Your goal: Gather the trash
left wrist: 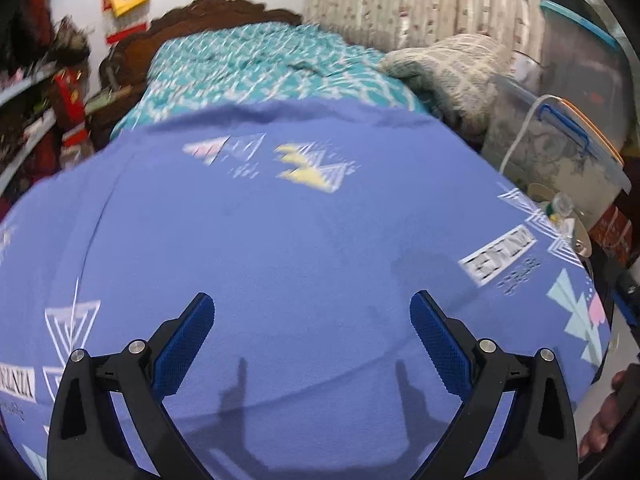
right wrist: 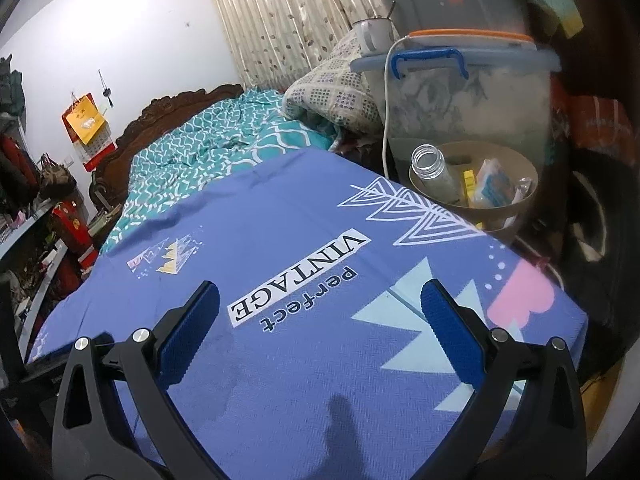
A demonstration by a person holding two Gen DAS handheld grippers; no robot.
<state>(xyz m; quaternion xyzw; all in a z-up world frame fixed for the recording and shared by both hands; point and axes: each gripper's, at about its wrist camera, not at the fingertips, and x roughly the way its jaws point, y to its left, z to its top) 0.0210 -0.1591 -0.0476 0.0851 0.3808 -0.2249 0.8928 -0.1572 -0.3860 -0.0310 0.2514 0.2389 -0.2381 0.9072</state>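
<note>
Now both claws hang over the blue sheet (right wrist: 304, 248) of the bed, and both are wide apart with nothing between the pads. The left claw (left wrist: 312, 340) is above the middle of the sheet; this view is blurred. The right claw (right wrist: 320, 320) is nearer to the right edge of the bed, over the printed word "VINTAGE".

No trash lies on the sheet itself. What looks like the trash is already in the round brown bin (right wrist: 520, 204), which stands just beside the right edge of the bed, in front of the big plastic box (right wrist: 472, 96). Inside the bin I see a clear bottle (right wrist: 434, 172) without cap, standing almost upright, and some crumpled wrappers (right wrist: 500, 188) next to it.

I judge the bottle to be light, stiff and rather slippery; whether it is glass or plastic I cannot tell, so it is better treated as fragile. A good hold is across the body under the neck, where the sides are straight. The wrappers are soft and very light; they will fold under the pads, so a pinch on the thickest bunch is safer than on a loose corner.
</note>
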